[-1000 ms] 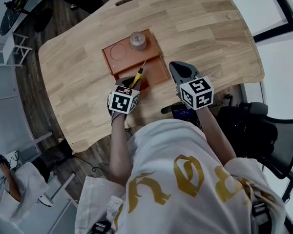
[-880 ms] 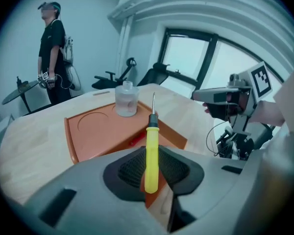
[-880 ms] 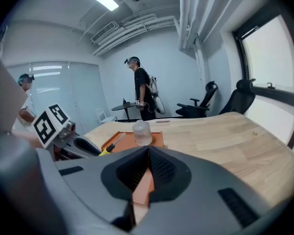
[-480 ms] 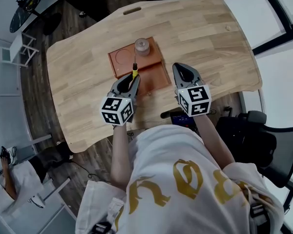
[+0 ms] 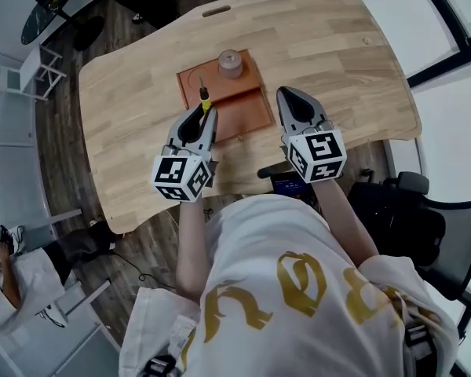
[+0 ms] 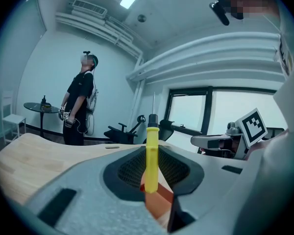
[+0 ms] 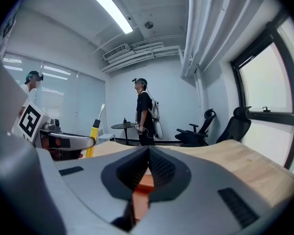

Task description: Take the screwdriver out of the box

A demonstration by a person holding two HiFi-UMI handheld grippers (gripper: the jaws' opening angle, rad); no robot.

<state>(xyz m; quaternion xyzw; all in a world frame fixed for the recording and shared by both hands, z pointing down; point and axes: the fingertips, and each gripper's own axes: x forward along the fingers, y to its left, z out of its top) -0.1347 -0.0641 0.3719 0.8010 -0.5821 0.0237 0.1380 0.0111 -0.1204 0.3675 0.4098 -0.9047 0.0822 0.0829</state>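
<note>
Pinching: left tool (image 6: pixel 149 177) clamps the screwdriver (image 6: pixel 151 153) by its yellow handle, shaft at 12 o'clock.
Head view only: box (image 5: pixel 247 115) on tabletop (image 5: pixel 330 45), under the screwdriver.
Right tool (image 7: pixel 148 151): pressed together, near level.

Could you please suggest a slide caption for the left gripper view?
Left gripper clamps the yellow-handled screwdriver upright, shaft pointing up, with the orange box visible below.

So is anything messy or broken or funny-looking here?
Nothing is spilled or broken. The only odd sight is the yellow screwdriver: it is not lying in the orange box but pinched by its handle in the left gripper, with its metal tip pointing up. The box sits flat on the table.
</note>
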